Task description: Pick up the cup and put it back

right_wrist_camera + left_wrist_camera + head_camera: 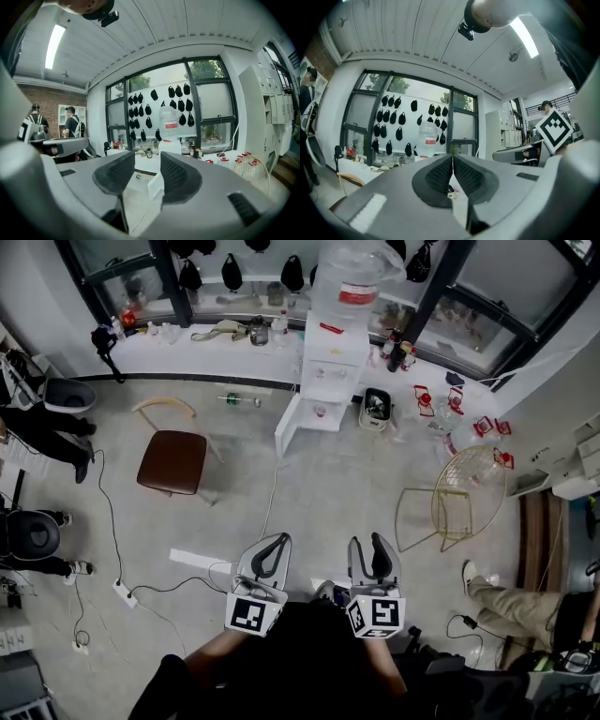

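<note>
No cup is plain to see. A small pinkish thing [322,411] sits in the recess of the white water dispenser [333,362] under its big bottle [352,282]; I cannot tell whether it is the cup. Both grippers are held level, well short of the dispenser. My left gripper [279,542] [453,159] is shut, pads together with nothing between them. My right gripper [368,545] [147,158] is open with a clear gap and holds nothing. Through that gap the dispenser [169,145] shows far ahead.
A brown-seated chair [173,460] stands left of the way ahead and a gold wire chair [464,498] to the right. Cables [108,512] and a power strip [124,593] lie on the floor. A counter [206,341] runs under the windows. A person's legs [506,601] reach in at right.
</note>
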`<state>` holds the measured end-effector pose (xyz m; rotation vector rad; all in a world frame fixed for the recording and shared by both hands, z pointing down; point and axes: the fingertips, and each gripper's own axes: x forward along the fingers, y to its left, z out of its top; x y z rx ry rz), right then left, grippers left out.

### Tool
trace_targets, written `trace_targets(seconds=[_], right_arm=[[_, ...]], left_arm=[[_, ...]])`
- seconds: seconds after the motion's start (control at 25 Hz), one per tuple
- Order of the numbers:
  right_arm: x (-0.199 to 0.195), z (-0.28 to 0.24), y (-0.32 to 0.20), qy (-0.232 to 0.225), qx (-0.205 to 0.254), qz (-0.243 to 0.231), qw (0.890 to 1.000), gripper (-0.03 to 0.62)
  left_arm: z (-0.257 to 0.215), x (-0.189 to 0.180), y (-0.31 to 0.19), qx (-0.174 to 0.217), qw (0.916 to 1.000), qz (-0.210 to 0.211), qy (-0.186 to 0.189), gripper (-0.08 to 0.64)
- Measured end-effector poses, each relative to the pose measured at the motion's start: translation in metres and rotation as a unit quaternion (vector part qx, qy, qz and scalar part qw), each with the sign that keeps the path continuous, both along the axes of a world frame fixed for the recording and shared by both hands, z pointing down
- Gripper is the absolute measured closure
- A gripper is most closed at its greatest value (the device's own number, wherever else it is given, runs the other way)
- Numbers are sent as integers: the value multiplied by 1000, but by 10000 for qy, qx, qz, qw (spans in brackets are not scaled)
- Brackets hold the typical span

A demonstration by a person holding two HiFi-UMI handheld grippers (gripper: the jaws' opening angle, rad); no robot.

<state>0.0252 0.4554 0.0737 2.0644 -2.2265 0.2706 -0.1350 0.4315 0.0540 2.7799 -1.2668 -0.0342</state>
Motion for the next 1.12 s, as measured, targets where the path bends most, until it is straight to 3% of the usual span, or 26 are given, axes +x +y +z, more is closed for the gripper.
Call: trace_targets(seconds=[0.36,0.56,0.84,1.12], right_arm=[[-42,14,-20,-13,-84,238,9997,428],[-51,24,-38,-62,-193,228,9995,426],[-17,38,-106,-38,-175,80,9998,425],[45,49,-206,23,-243,-289,9993,423]], left_arm=[[11,-44,-21,-113,9998,191,-14,552],[23,-48,-36,-199,9995,240,-37,552],[41,-12,-95,-283,9994,156,-154,552],[34,49,-190,-277,9992,-273,-53,552]])
